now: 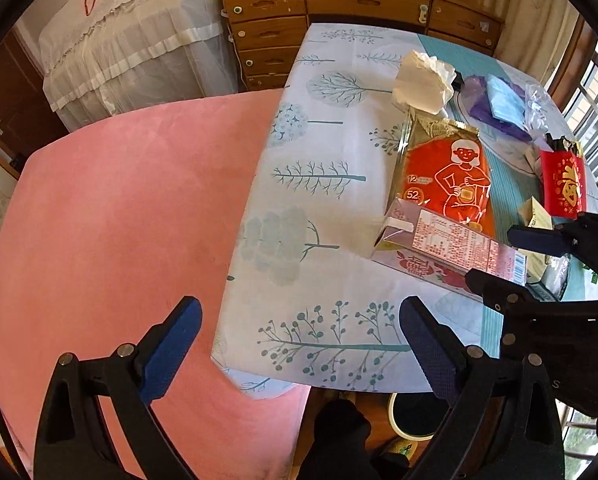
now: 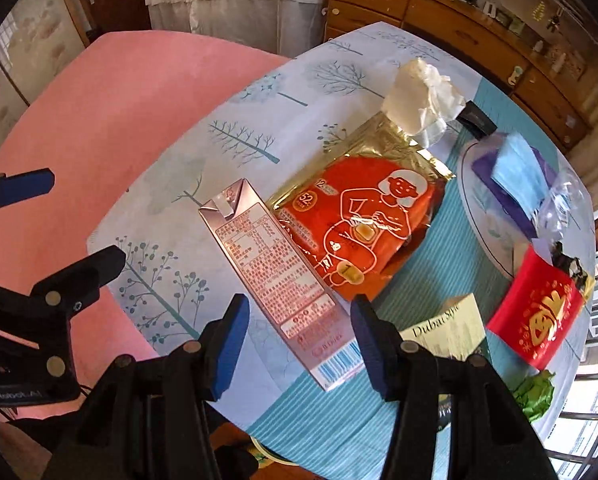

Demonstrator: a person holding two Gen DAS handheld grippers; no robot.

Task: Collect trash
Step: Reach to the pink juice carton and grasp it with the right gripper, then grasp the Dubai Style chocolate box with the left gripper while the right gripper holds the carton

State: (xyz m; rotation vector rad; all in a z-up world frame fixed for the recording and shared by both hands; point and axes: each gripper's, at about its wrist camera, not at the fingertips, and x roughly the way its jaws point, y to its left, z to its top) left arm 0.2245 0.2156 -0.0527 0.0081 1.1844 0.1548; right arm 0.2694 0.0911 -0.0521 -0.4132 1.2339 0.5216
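The counter (image 2: 171, 184), under a tree-print cloth, carries a carton (image 2: 275, 280) at frame centre, an orange packet (image 2: 363, 220), a tissue (image 2: 419, 100) above, and a red envelope (image 2: 535, 320) at right.

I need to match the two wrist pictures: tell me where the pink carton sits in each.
Left wrist: the carton lies at right of centre, beside the right gripper.
Right wrist: the carton lies at lower centre, its barcode end between the open fingers.
Shared landmark: the orange pouch, just beyond the carton.
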